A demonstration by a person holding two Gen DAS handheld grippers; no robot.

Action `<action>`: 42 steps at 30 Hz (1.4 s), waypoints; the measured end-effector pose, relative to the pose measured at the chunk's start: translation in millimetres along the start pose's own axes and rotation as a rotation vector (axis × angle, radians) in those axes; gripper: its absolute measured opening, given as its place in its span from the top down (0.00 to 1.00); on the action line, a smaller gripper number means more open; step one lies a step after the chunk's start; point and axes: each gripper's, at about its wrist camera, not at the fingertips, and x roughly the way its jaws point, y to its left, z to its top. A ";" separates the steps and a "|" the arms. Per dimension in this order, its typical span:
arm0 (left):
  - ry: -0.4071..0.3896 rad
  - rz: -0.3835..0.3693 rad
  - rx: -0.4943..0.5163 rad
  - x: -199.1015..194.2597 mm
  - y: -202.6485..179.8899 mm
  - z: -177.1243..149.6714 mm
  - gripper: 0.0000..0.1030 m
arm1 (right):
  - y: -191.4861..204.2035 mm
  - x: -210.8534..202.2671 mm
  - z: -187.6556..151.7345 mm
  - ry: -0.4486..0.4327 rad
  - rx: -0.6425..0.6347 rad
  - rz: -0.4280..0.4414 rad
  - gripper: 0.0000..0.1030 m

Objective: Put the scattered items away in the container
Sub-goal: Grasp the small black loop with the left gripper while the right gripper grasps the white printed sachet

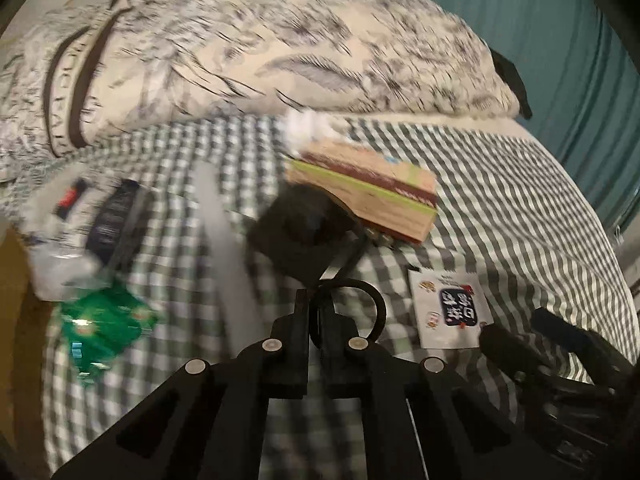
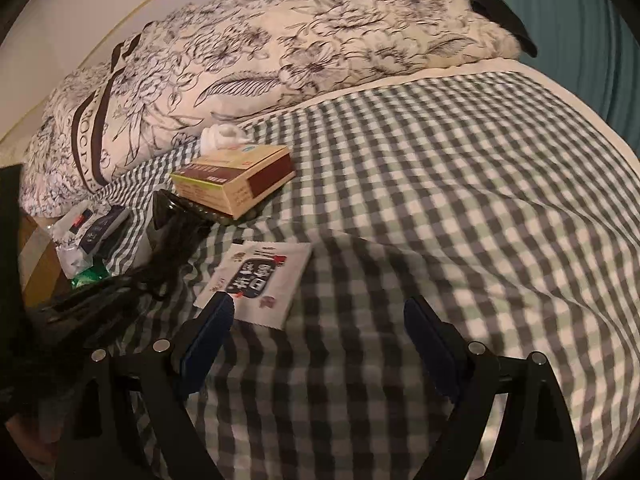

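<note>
Left gripper (image 1: 316,308) is clamped on the black strap loop (image 1: 362,304) of a dark item (image 1: 300,232) (for lifting, presumably); right gripper (image 2: 320,320) stands wide, empty, above the sachet (image 2: 256,280) on the checked bedspread (image 2: 440,184). Container unclear.

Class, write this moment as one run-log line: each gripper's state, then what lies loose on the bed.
left gripper: shut on thin black loop | right gripper: open, empty | loose: white printed sachet, tan cardboard box

We see a bed with a checked sheet (image 2: 440,168); on it lie a floral quilt (image 2: 280,52), a white sachet (image 2: 260,280) and a cardboard box (image 2: 236,180).
</note>
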 end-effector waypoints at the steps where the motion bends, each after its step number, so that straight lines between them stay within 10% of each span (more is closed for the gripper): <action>1: -0.008 0.005 -0.011 -4.4 4.3 1.1 0.96 | 3.6 3.8 1.5 0.006 -0.009 0.006 0.15; 11: -0.016 0.049 -0.059 -19.2 34.9 0.6 0.96 | 38.1 40.1 14.5 0.035 -0.091 -0.029 0.20; 22: 0.010 0.065 -0.069 -28.9 46.1 -13.4 0.96 | 37.3 23.3 9.4 0.011 -0.122 -0.050 0.94; 42: -0.094 0.054 -0.006 -164.0 24.3 -26.2 0.96 | 76.4 -133.7 -19.6 -0.112 -0.155 -0.010 0.95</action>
